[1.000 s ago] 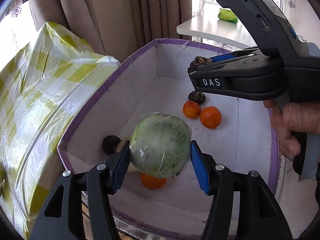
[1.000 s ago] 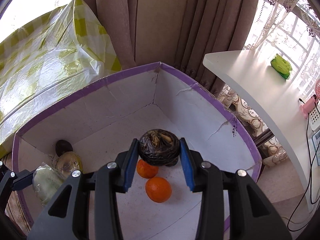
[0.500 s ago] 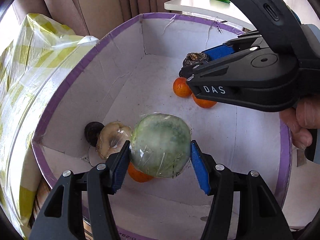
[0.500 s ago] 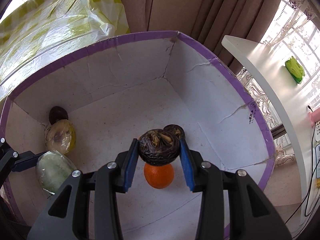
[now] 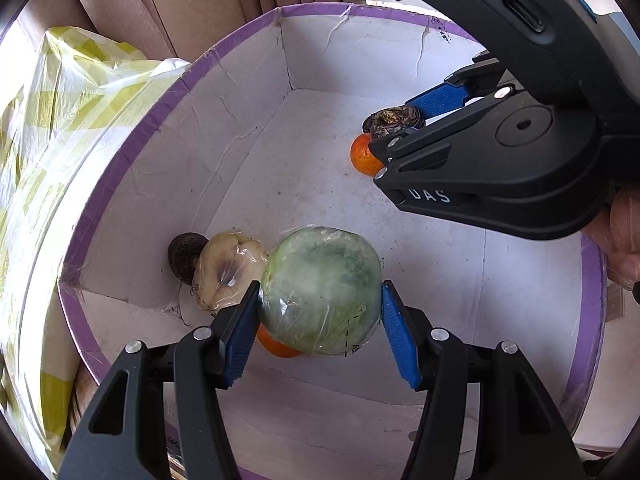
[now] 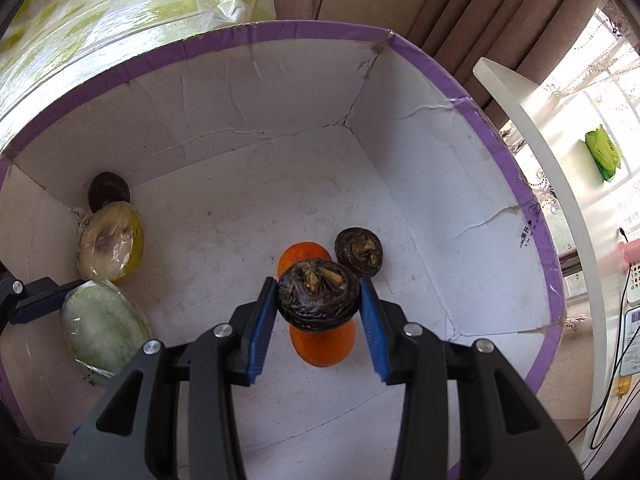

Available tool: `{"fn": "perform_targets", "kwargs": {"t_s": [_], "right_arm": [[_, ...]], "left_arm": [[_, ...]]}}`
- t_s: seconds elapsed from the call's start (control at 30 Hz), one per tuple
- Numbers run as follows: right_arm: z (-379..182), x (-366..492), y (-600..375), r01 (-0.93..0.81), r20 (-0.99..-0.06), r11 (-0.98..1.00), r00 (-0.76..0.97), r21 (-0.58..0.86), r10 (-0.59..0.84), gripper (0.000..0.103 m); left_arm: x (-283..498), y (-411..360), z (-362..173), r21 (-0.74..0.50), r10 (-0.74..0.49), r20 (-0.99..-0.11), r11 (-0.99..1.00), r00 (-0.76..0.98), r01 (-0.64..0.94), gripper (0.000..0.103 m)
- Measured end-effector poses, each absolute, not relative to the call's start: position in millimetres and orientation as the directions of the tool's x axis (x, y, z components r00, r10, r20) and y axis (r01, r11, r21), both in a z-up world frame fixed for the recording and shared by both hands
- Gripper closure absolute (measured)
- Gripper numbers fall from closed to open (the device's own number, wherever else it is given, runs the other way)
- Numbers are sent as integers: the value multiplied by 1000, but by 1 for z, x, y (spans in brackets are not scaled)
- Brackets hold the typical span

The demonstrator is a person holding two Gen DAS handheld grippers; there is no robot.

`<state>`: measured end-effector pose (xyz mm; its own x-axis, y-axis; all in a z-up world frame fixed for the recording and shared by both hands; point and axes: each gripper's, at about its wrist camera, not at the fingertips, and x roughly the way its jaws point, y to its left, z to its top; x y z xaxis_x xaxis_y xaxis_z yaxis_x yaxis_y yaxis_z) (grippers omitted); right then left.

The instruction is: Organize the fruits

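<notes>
A white box with a purple rim [image 5: 132, 152] [image 6: 320, 32] holds the fruit. My left gripper [image 5: 320, 316] is shut on a green fruit wrapped in film [image 5: 320, 292] [image 6: 100, 328], low inside the box near the left wall. Beside it lie a wrapped yellow fruit [image 5: 228, 268] [image 6: 110, 244], a dark fruit [image 5: 186, 254] [image 6: 109, 191] and an orange [image 5: 276, 346] partly hidden under the green one. My right gripper [image 6: 319, 306] is shut on a dark wrinkled fruit [image 6: 318, 300] [image 5: 394, 120], above two oranges [image 6: 304, 258] [image 6: 322, 346] and another dark wrinkled fruit [image 6: 359, 251].
A yellow-checked plastic bag [image 5: 48, 152] [image 6: 120, 4] lies against the box's left side. Curtains [image 6: 400, 0] hang behind. A white table [image 6: 540, 152] with a green packet [image 6: 602, 152] stands to the right. Cables [image 6: 616, 360] hang at the far right.
Both grippers have moved lower into the box with their fruits still held. The box now fills both views.
</notes>
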<state>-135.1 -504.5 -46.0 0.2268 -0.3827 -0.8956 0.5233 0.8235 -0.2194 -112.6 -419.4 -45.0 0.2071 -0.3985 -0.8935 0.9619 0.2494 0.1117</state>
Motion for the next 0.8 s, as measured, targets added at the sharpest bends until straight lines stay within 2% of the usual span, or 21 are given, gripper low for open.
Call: {"fn": "perform_targets", "kwargs": {"t_s": [0.1,0.23,0.4,0.43,0.47,0.53,0.8], "right_arm": [[-49,-135,-507,516,-898,827,221,-224,-381,60],[-48,-133,-509,519,-892,823,223,-233,-393,47],[-46,-133,-509,524,-891,820,224,-232,-395,43],[-45,-133,-508,525,-891,819,224,-231,-395,41],[-44,-133,-509,527,-891,818,225,-230,-395,39],[-42,-133,-509,532,-889,817,232,-224,-395,33],[-38,-135,-510,543,-884,810,238,-223,-403,32]], "left_arm": [[-115,-422,-47,115,-389,-898,250,208,962,46],[-116,-423,-49,114,-391,-897,250,208,961,45],[-113,-421,-50,111,-394,-896,250,206,962,45],[-113,-421,-50,110,-395,-895,251,206,962,42],[-113,-420,-49,112,-400,-893,251,208,962,36],[-115,-419,-46,113,-407,-889,247,209,962,33],[-116,-414,-43,110,-424,-881,249,210,962,33]]}}
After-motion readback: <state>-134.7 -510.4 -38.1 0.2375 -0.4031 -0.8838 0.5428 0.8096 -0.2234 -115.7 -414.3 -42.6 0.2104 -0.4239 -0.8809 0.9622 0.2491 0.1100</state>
